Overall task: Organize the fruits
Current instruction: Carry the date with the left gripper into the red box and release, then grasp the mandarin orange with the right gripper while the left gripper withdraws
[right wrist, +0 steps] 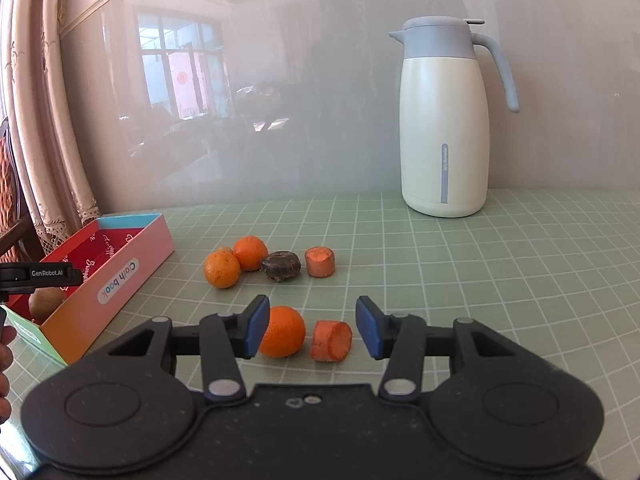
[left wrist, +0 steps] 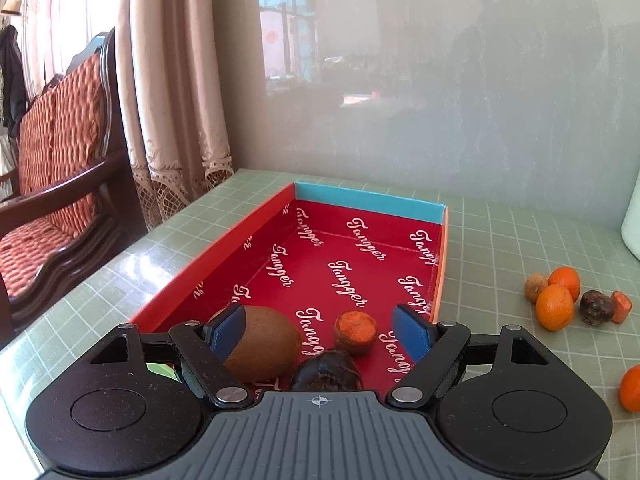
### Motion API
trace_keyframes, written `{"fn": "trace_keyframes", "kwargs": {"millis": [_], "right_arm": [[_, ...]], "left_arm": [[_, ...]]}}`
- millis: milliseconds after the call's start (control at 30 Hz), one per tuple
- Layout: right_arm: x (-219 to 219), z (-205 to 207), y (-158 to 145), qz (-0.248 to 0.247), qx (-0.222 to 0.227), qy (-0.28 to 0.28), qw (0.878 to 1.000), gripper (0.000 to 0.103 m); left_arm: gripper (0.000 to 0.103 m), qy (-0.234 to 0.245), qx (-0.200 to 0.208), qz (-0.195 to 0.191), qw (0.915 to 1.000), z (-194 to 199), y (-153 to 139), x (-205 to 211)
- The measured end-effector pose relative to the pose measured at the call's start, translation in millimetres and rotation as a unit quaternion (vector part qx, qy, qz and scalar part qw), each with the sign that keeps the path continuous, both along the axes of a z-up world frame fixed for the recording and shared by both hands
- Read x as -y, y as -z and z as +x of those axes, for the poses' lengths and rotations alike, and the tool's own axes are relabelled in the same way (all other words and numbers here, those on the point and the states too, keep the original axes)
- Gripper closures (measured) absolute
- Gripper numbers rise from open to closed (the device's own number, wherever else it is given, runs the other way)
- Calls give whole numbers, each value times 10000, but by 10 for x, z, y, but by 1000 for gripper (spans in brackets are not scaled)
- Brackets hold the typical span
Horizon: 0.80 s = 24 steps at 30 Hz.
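Observation:
My left gripper [left wrist: 320, 330] is open above the near end of a red box [left wrist: 442, 252]. In the box lie a brown kiwi [left wrist: 264, 344], a carrot piece [left wrist: 356, 330] and a dark chestnut-like piece [left wrist: 326, 372]. My right gripper [right wrist: 312, 330] is open over the table, with an orange [right wrist: 282, 332] and a carrot piece [right wrist: 331, 340] between its fingers, untouched. Farther back lie two oranges [right wrist: 222, 268] [right wrist: 250, 253], a dark piece [right wrist: 281, 266] and another carrot piece [right wrist: 319, 262]. The box also shows at the left of the right wrist view [right wrist: 120, 276].
A cream and blue thermos jug [right wrist: 444, 120] stands at the back right by the wall. The table has a green grid cloth [right wrist: 500, 280]. A wooden chair with red cushions [left wrist: 60, 184] and curtains [left wrist: 172, 80] stand left of the table. A small walnut-like piece [left wrist: 535, 287] lies beside the far oranges.

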State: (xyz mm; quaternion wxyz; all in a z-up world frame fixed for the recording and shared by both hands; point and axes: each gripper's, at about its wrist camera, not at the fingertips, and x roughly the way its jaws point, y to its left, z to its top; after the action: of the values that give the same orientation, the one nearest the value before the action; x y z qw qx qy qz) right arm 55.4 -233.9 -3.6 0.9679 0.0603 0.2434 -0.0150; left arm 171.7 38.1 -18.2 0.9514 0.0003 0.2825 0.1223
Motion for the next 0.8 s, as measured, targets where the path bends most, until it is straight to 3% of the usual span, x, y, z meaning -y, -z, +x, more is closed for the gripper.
{"fn": "trace_keyframes", "kwargs": {"millis": [400, 667, 800], "right_arm": [[-192, 115, 46, -54, -94, -245, 9996, 56], [-427, 345, 148, -200, -350, -278, 9988, 56], [-527, 456, 192, -559, -428, -75, 9975, 51]], "left_arm": [[23, 59, 145, 37, 9999, -294, -153, -179], [22, -550, 182, 164, 9982, -448, -176, -601], [21, -898, 144, 257, 9955, -518, -144, -822]]}}
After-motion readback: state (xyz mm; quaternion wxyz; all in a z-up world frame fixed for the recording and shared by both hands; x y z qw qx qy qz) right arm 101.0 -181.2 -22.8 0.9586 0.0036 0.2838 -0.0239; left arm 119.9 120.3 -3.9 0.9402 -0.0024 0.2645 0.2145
